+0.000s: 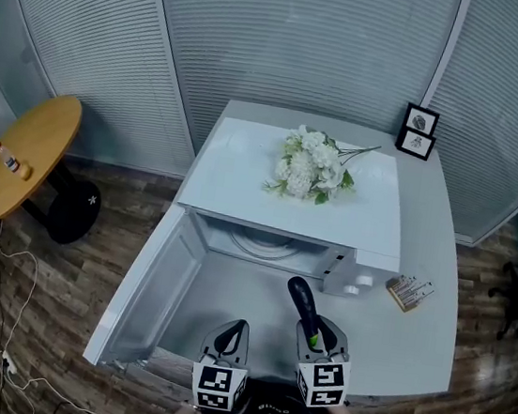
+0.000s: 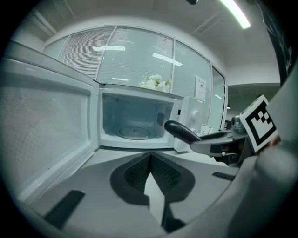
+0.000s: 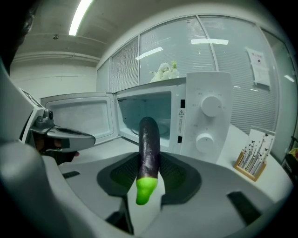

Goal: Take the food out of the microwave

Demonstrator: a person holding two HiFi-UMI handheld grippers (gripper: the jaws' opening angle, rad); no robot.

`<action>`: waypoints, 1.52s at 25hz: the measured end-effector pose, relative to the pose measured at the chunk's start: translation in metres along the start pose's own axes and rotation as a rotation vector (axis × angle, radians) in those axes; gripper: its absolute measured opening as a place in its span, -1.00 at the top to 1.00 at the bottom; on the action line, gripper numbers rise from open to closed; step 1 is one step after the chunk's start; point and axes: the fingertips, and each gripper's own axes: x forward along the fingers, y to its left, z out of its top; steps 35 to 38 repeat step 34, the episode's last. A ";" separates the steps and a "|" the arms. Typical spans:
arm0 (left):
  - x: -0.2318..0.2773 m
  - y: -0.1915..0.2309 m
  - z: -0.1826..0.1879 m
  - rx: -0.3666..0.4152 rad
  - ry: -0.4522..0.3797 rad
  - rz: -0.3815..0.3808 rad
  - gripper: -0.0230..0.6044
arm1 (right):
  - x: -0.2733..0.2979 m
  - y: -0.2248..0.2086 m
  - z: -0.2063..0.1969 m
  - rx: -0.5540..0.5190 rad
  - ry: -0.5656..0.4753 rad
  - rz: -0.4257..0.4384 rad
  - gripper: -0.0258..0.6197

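The right claw is clamped on the eggplant close to its green stem end. Most of the dark, glossy body sticks out past the pads, already outside the microwave and in front of its opening, above the table. The left claw is pressed together on nothing just beside it. With a grip this near one end, the smooth skin could let the eggplant pivot or slide out if the hand tilts or jerks, and the free tip could knock the door or the control panel on the way to a resting place.
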 end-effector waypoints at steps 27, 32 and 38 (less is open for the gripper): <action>0.006 0.006 0.004 -0.009 -0.008 0.004 0.90 | 0.004 0.003 -0.008 0.040 0.014 0.006 0.50; 0.006 0.005 0.005 -0.006 -0.005 0.006 0.90 | 0.004 0.003 -0.009 0.045 0.017 0.007 0.50; 0.006 0.005 0.003 -0.005 -0.002 0.006 0.90 | 0.004 0.003 -0.010 0.045 0.021 0.011 0.50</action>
